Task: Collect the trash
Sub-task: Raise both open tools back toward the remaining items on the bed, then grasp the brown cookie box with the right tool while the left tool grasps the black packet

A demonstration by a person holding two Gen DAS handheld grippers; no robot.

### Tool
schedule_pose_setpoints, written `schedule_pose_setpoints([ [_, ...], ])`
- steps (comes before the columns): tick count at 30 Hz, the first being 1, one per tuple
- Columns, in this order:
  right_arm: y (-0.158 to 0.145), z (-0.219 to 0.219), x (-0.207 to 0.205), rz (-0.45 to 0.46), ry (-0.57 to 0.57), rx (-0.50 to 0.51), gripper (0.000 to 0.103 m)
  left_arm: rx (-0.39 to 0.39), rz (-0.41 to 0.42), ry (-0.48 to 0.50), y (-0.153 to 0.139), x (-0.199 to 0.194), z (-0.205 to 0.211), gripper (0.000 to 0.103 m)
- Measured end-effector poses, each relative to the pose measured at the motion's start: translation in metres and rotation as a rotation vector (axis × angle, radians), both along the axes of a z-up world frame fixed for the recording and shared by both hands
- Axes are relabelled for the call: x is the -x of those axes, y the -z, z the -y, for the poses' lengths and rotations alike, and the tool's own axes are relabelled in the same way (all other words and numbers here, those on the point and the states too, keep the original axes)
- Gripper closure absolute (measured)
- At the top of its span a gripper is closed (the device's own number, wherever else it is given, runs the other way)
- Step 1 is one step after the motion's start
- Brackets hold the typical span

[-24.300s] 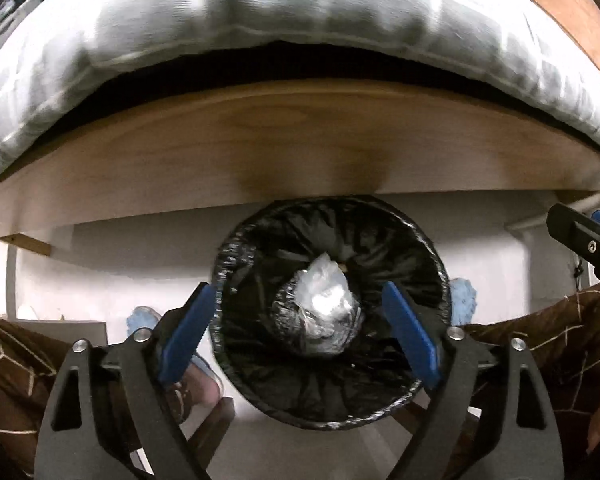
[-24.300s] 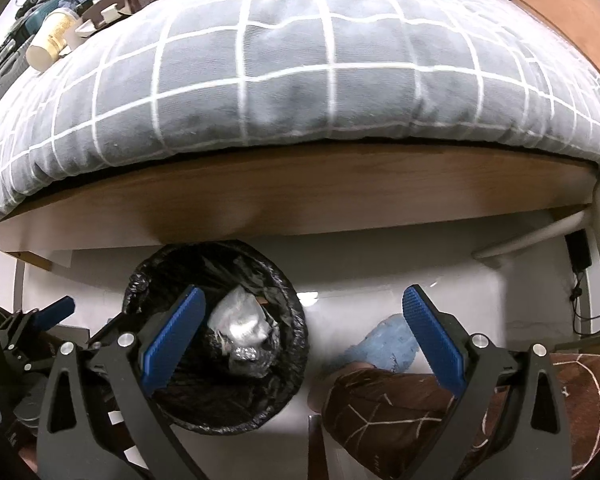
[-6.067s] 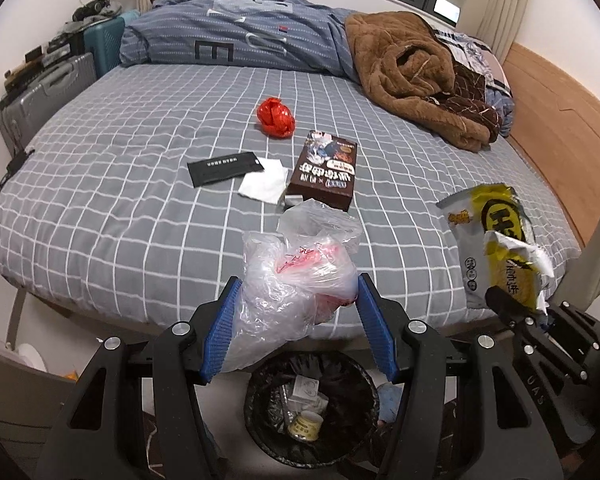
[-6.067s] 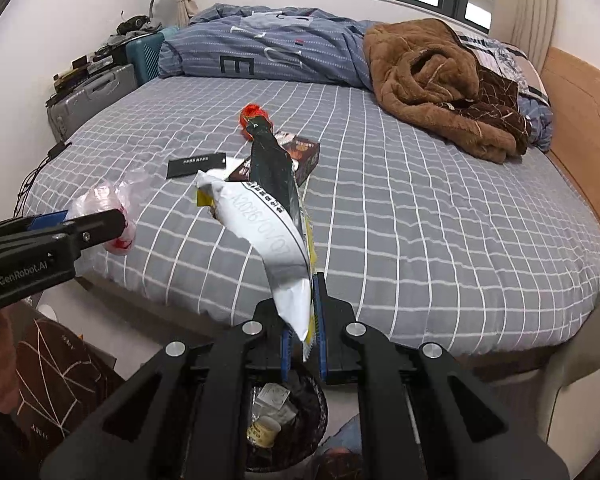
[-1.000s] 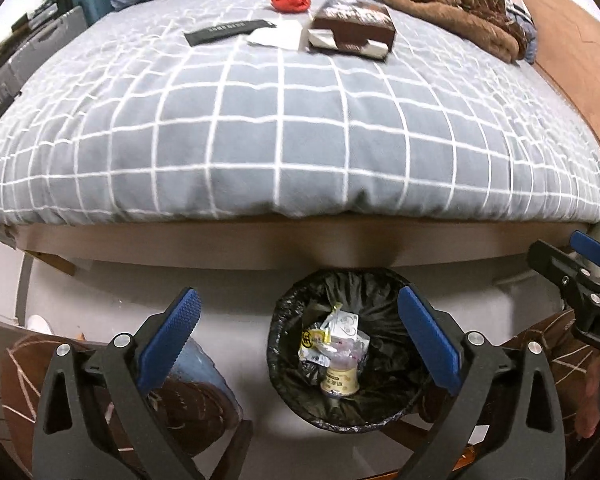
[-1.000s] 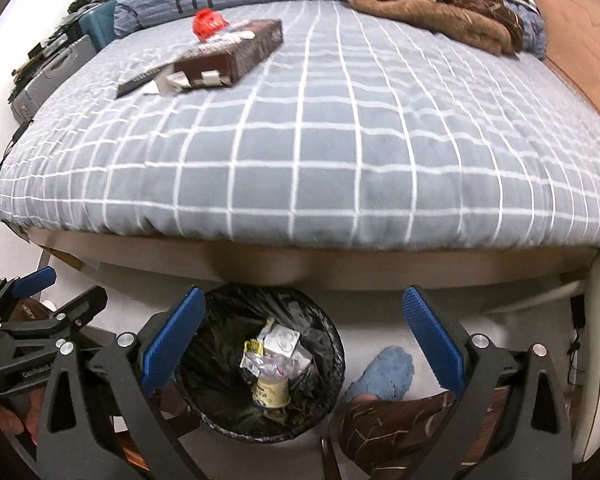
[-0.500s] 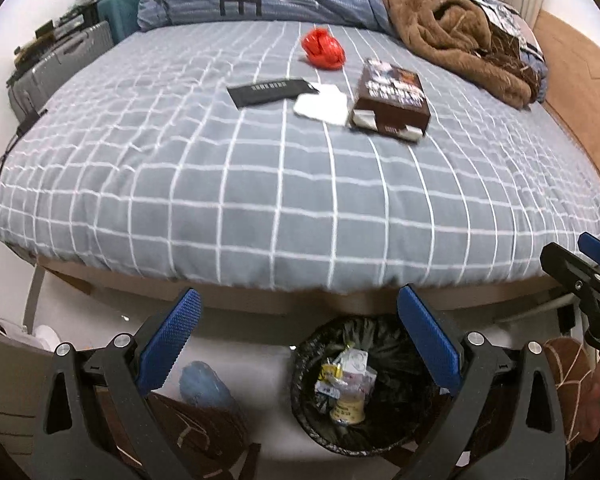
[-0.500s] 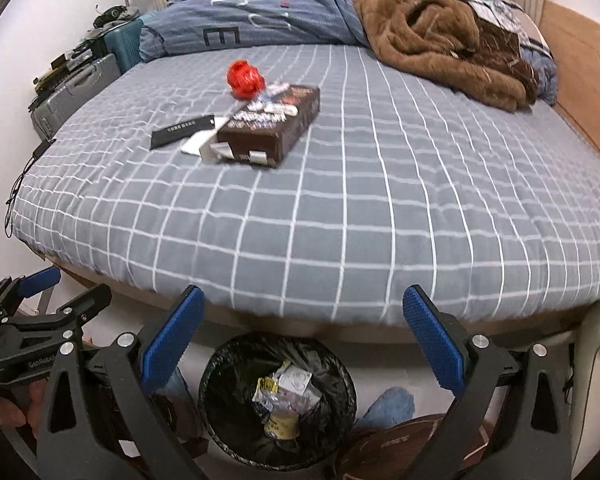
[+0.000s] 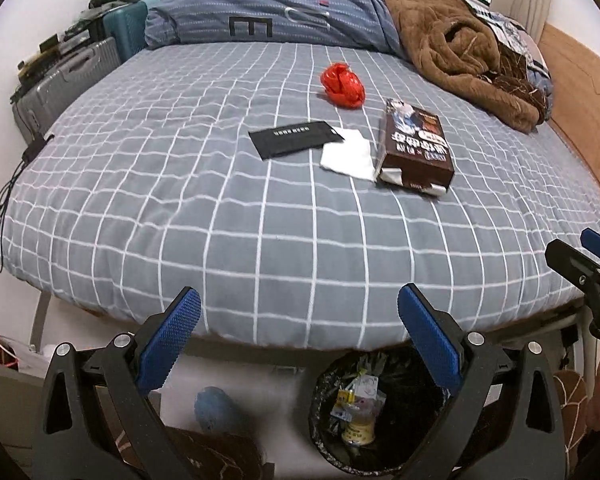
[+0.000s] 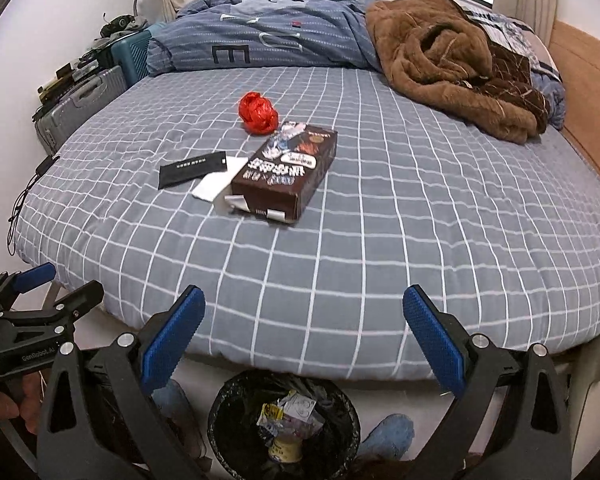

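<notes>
I am holding the left gripper with its jaws spread wide and nothing between them, and the right gripper is standing the same way, wide apart and empty; both are hovering over the near edge of the bed, with the black-lined trash bin on the floor directly below, already holding several wrappers and a small cup. Looking outward, I am seeing four items remaining near the middle of the bed: a brown printed box, a white tissue touching its left edge, a flat black sleeve overlapping the tissue's far corner, and a crumpled red bag just beyond. I am judging the box to be light, stiff cardboard, best taken across its narrow width near the open torn end, with moderate squeeze, since the walls may buckle. The tissue is looking soft and near weightless, so I am planning a pinch at a raised edge. The black sleeve is lying flat and may be slippery; an exposed corner is the likely hold. The red bag is appearing thin and compressible, so closing across its bulk should suffice.
</notes>
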State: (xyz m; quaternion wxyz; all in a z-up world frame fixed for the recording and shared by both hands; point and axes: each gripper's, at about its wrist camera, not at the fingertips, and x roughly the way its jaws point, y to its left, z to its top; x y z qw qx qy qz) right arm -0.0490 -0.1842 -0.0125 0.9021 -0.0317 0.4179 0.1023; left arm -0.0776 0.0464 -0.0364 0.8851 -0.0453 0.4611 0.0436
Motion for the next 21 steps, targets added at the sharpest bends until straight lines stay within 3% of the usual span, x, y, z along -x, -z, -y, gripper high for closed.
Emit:
schedule_pose_setpoints([
  [10, -0.004, -0.018, -0.040, 0.002, -0.001, 0.012, 0.008, -0.003, 0.004, -0.001, -0.003, -0.038, -0.012, 0.006],
  [21, 0.014, -0.038, -0.111, -0.043, 0.016, 0.005, 0.008, 0.030, -0.015, -0.048, 0.013, -0.099, -0.043, 0.006],
])
